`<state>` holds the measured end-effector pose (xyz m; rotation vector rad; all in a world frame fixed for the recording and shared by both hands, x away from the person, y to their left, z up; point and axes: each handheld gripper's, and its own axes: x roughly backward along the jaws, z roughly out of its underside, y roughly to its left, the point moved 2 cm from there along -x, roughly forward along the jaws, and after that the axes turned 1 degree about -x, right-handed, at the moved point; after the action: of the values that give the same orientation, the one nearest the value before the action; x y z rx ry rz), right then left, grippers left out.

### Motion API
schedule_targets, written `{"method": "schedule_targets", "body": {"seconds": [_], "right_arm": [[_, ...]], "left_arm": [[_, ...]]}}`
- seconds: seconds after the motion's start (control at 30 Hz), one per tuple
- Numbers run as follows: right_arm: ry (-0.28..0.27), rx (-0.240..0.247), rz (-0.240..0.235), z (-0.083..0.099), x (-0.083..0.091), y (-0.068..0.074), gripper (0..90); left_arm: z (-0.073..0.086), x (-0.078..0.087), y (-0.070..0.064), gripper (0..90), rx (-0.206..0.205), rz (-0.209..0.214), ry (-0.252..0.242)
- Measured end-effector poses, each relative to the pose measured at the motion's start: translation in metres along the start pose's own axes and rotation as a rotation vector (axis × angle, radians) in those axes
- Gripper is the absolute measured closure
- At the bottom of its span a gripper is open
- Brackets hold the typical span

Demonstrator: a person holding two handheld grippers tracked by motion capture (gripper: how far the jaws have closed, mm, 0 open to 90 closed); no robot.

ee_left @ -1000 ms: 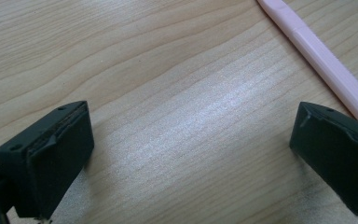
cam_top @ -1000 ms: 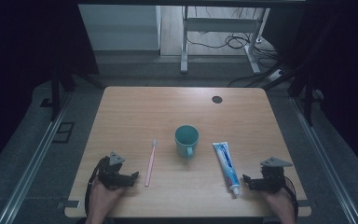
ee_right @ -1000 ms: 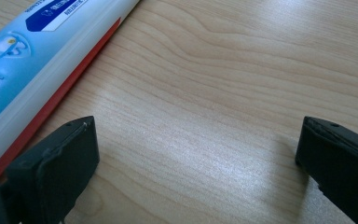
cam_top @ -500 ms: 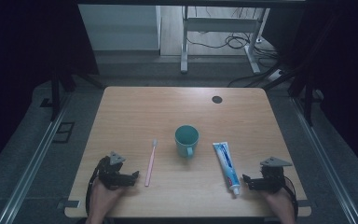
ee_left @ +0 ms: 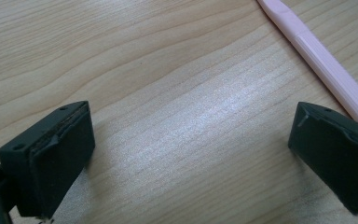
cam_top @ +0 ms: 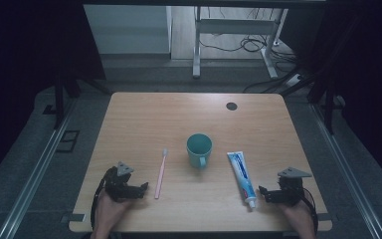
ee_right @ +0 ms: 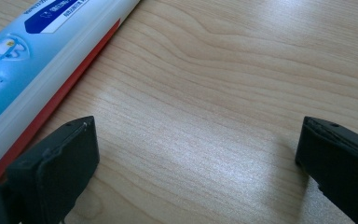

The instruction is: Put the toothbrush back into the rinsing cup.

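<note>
From the high view, a teal mug (cam_top: 199,149) stands near the middle of the wooden table (cam_top: 144,119) and serves as the landmark. A pink toothbrush (cam_top: 160,173) lies just left of the mug, its head pointing away from the person. A toothpaste tube (cam_top: 241,178) lies just right of the mug, its cap toward the person's edge of the table. The left gripper (cam_top: 142,189) rests on the table left of the mug and nearer the person, just beside the lower end of the toothbrush and not gripping it. The right gripper (cam_top: 261,194) rests right of the mug and nearer the person, just beside the capped end of the tube. A small dark round spot (cam_top: 231,105) sits on the table beyond the mug, toward the far right corner. In the left gripper view, the left gripper (ee_left: 191,149) has its jaws spread wide over bare wood, with the toothbrush (ee_left: 321,63) crossing the upper right, beside the right-hand jaw. In the right gripper view, the right gripper (ee_right: 198,156) likewise has its jaws set wide apart with only wood between them, and the toothpaste tube (ee_right: 42,56) lies along the upper left, beside the left-hand jaw.
</note>
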<state>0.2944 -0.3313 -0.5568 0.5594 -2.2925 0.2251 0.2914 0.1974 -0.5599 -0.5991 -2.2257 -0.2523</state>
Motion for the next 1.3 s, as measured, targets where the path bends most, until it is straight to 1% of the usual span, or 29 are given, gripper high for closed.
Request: {"method": "schedule_targets", "body": {"seconds": [0.17,0.3,0.43,0.53,0.6,0.63,0.67,0.7,0.73,0.77,0.8,0.83,0.87,0.9,0.93,0.97,1.0,1.03,1.07,1.1,1.13,1.23,1.3], "right_arm": [[0.0,0.0,0.0,0.0,0.0,0.0,0.0],[0.0,0.001,0.0,0.0,0.0,0.0,0.0],[0.0,0.001,0.001,0.0,0.0,0.0,0.0],[0.0,0.001,0.001,0.0,0.0,0.0,0.0],[0.0,0.001,0.0,0.0,0.0,0.0,0.0],[0.0,0.001,0.0,0.0,0.0,0.0,0.0],[0.0,0.001,0.001,0.0,0.0,0.0,0.0],[0.0,0.001,0.001,0.0,0.0,0.0,0.0],[0.0,0.0,0.001,0.0,0.0,0.0,0.0],[0.0,0.0,0.001,0.0,0.0,0.0,0.0],[0.0,-0.001,0.001,0.0,0.0,0.0,0.0],[0.0,-0.001,0.002,0.0,0.0,0.0,0.0],[0.0,-0.001,0.002,0.0,0.0,0.0,0.0],[0.0,-0.001,0.002,0.0,0.0,0.0,0.0],[0.0,-0.001,0.002,0.0,0.0,0.0,0.0],[0.0,0.0,0.002,0.0,0.0,0.0,0.0],[0.0,0.0,0.002,0.0,0.0,0.0,0.0],[0.001,0.0,0.003,0.0,0.0,0.0,0.0],[0.001,-0.001,0.002,0.0,0.0,0.0,0.0],[0.001,-0.001,0.002,0.0,0.0,0.0,0.0],[0.001,-0.002,0.003,0.0,0.0,0.0,0.0],[0.001,-0.002,0.003,0.0,0.0,0.0,0.0],[0.001,-0.002,0.002,0.0,0.0,0.0,0.0]], "left_arm": [[-0.003,0.001,-0.002,6.2,-0.006,0.006,0.021],[-0.006,0.003,-0.004,8.9,-0.012,0.004,0.026],[-0.008,0.005,-0.005,13.2,-0.018,0.004,0.021],[-0.011,0.008,-0.006,13.9,-0.022,0.002,0.014],[-0.013,0.01,-0.006,17.0,-0.018,0.008,0.008],[-0.016,0.012,-0.007,19.3,-0.017,0.021,-0.002],[-0.016,0.012,-0.007,21.3,-0.017,0.021,-0.002],[-0.017,0.012,-0.008,21.3,-0.016,0.031,-0.006],[-0.019,0.013,-0.009,30.1,-0.016,0.045,-0.006],[-0.019,0.013,-0.009,33.8,-0.016,0.045,-0.006],[-0.021,0.012,-0.01,33.8,-0.017,0.051,-0.005],[-0.022,0.012,-0.012,42.7,-0.013,0.061,-0.002],[-0.023,0.011,-0.013,42.7,-0.017,0.067,0.0],[-0.024,0.011,-0.014,49.8,-0.017,0.074,0.0],[-0.026,0.01,-0.016,56.2,-0.025,0.096,-0.002],[-0.026,0.01,-0.016,59.8,-0.025,0.096,-0.002],[-0.028,0.01,-0.018,59.8,-0.031,0.112,-0.003],[-0.032,0.01,-0.022,70.3,-0.043,0.133,-0.006],[-0.034,0.009,-0.024,73.9,-0.045,0.143,-0.01],[-0.034,0.009,-0.024,78.5,-0.045,0.143,-0.01],[-0.038,0.008,-0.029,82.6,-0.052,0.169,-0.011],[-0.044,0.005,-0.037,89.2,-0.061,0.203,0.0],[-0.047,0.001,-0.043,89.6,-0.076,0.218,0.018]]}}
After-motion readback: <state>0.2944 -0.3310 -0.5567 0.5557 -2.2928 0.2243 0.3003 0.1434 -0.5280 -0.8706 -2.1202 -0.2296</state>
